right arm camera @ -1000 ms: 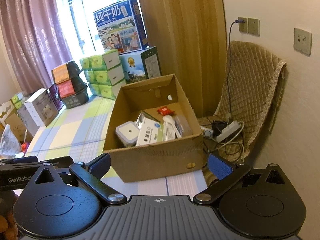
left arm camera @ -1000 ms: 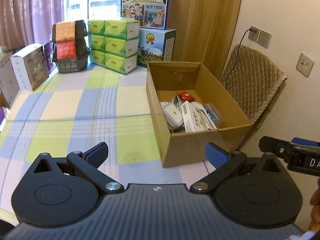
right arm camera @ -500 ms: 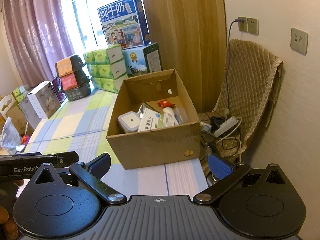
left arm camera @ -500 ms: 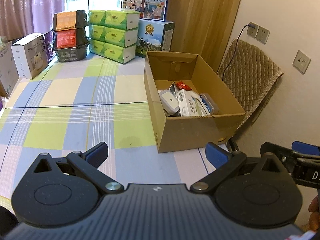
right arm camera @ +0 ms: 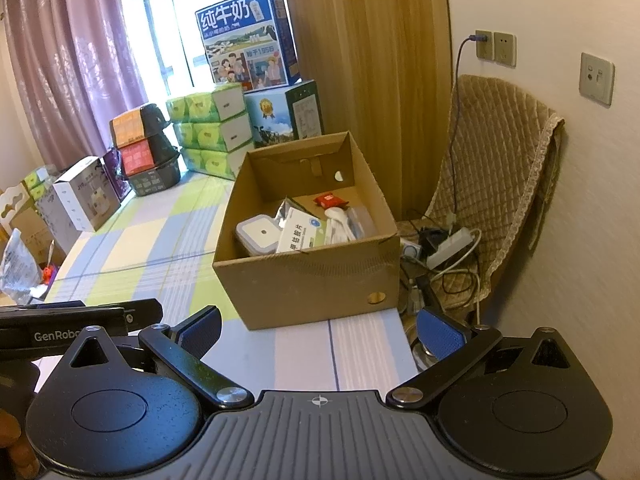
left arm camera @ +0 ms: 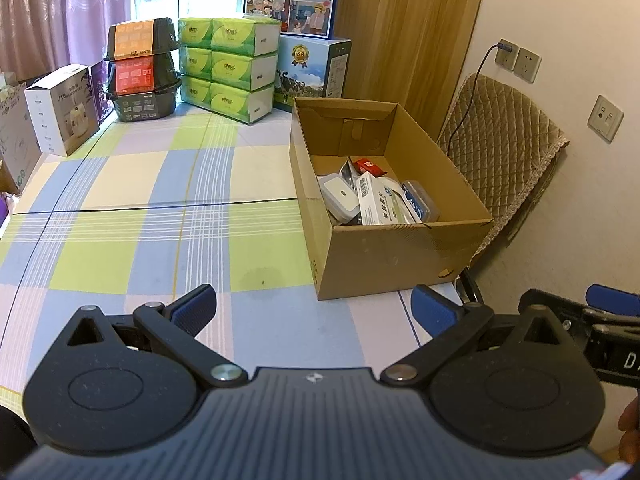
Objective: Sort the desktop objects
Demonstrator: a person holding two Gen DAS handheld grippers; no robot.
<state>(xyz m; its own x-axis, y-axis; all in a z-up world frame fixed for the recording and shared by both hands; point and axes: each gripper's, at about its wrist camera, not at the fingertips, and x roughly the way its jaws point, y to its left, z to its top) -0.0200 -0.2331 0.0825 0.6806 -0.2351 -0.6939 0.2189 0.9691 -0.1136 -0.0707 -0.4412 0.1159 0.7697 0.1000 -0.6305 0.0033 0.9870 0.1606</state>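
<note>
I hold both grippers, left (left arm camera: 314,308) and right (right arm camera: 320,330), wide and empty; the open brown cardboard box (right arm camera: 308,276) looks filled, sorting seemingly finished.

The left gripper (left arm camera: 314,308) hangs over the checked table (left arm camera: 160,216) with its blue-padded jaws spread wide and nothing between them. Ahead and to the right stands an open cardboard box (left arm camera: 400,252), holding a white lidded container (left arm camera: 340,196), a white and green carton (left arm camera: 380,204), a clear blue case (left arm camera: 418,202) and a small red packet (left arm camera: 370,166). Green tissue packs (left arm camera: 228,66) are stacked at the far edge. Part of the right gripper (left arm camera: 600,320) shows at the right margin
</note>
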